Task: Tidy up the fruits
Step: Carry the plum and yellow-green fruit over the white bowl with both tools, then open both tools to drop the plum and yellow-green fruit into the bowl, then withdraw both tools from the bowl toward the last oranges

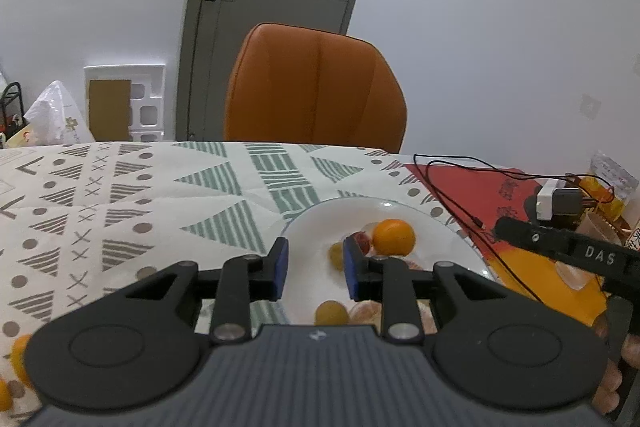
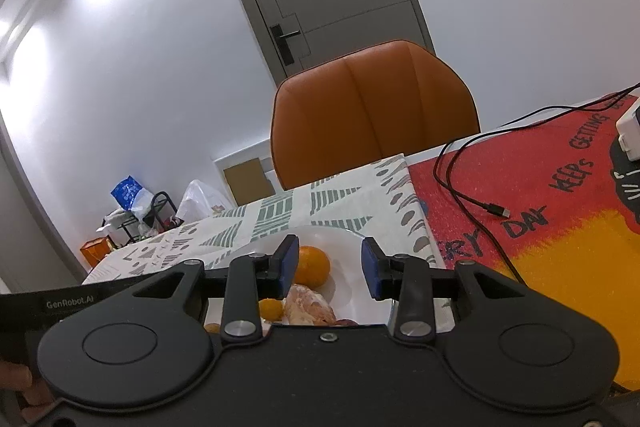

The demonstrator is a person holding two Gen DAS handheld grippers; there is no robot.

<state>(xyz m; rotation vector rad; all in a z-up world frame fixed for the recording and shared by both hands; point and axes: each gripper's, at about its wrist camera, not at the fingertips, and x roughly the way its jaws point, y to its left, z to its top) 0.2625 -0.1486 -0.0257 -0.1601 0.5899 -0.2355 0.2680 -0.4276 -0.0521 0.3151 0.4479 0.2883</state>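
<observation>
Both grippers empty over the plate; fruit partly gathered.

Left gripper has its jaws apart, holding nothing, above the near left rim of the plate. Right gripper is likewise spread and empty, over the plate's near side. Just ahead of both lies an orange; closer in sit small yellow fruits and a peeled piece. More orange fruit lies on the tablecloth, low at the left gripper's left. Judgement: a fetch step; next move calls for swinging left and down to that stray fruit. A cable crosses the red mat to the right, clear of that path. A chair stands beyond the table.
</observation>
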